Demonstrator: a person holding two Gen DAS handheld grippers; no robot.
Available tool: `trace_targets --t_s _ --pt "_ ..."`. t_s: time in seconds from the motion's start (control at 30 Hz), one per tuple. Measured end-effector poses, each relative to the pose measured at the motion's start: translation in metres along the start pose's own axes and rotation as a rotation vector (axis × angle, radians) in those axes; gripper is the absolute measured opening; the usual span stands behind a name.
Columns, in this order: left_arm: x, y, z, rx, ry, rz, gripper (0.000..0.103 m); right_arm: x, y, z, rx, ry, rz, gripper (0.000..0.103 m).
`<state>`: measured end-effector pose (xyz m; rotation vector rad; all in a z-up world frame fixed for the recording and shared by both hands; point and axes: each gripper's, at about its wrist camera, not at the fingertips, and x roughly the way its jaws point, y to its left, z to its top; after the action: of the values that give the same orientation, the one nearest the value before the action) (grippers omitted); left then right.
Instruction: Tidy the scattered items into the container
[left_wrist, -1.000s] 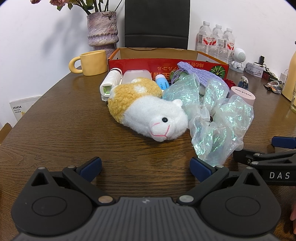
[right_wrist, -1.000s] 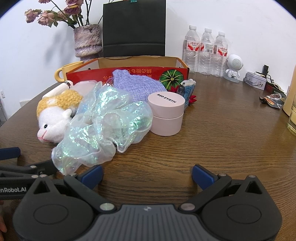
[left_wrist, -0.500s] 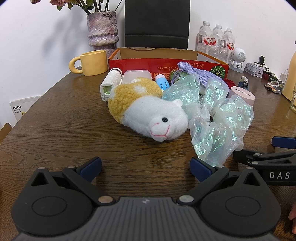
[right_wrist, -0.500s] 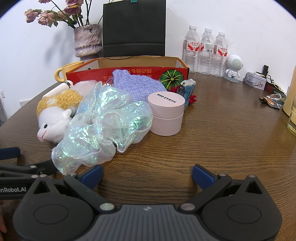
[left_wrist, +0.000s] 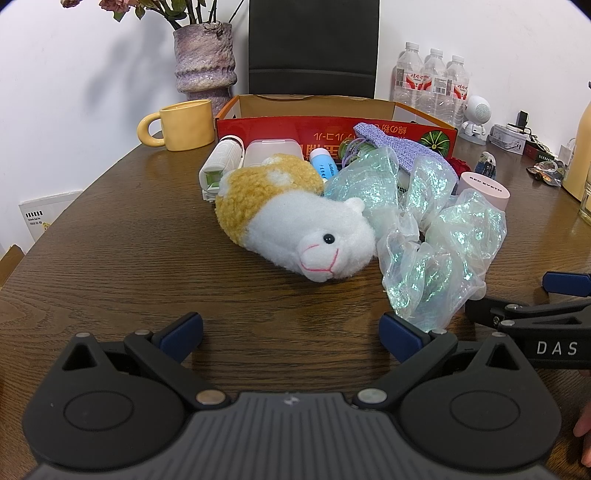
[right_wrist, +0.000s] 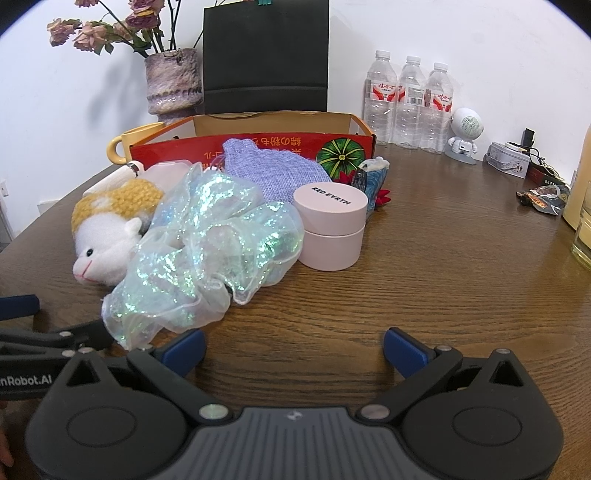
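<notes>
Both wrist views low, near table (left_wrist: 110, 258), facing box (right_wrist: 280, 142); shared clutter.

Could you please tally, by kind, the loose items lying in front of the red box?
Plush toy: 1
Iridescent organza bag: 1
Lilac woven pouch: 1
Pink round jar: 1
White handheld device: 1
Translucent case: 1
Blue tube: 1
Blue packet: 1
Total: 8, counting only what is visible.

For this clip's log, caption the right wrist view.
Open right gripper low over the table, facing an iridescent scrunchie, pink jar and red box.
</notes>
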<state>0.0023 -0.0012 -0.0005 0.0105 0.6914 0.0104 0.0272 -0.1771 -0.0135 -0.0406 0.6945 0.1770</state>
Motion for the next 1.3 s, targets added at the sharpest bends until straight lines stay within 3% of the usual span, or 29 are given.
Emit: trace_targets --t_s 0.73,0.83,0.9,1.03,1.13,1.2,1.23,1.3 --pt "-0.002 0.002 0.000 0.011 -0.010 -0.023 0.103 0.001 -0.002 0.001 0.006 -0.003 0.007 0.103" --pt "-0.033 0.021 -0.003 -0.012 -0.181 -0.145 0.103 -0.013 -0.011 -0.001 0.051 -0.030 0.044 0.103" --pt "-0.050 0.040 0.007 -0.104 -0.273 -0.226 0.103 -0.032 -0.023 0.002 0.094 -0.090 0.119 0.103" --pt "-0.014 0.056 0.051 -0.234 -0.158 -0.212 0.103 -0.052 -0.033 0.024 0.123 -0.172 0.228 0.103" --pt "0.031 0.056 0.067 -0.333 -0.058 -0.149 0.103 -0.036 -0.012 0.037 0.011 -0.147 0.209 0.100" --pt "0.054 0.047 0.067 -0.264 0.028 -0.087 0.103 -0.026 0.001 0.041 -0.043 -0.125 0.206 0.091" --pt "0.057 0.044 0.065 -0.219 0.030 -0.066 0.103 -0.022 0.006 0.041 -0.060 -0.112 0.211 0.090" --pt "0.051 0.048 0.058 -0.179 -0.013 -0.099 0.101 -0.019 0.016 0.039 -0.090 -0.099 0.240 0.090"
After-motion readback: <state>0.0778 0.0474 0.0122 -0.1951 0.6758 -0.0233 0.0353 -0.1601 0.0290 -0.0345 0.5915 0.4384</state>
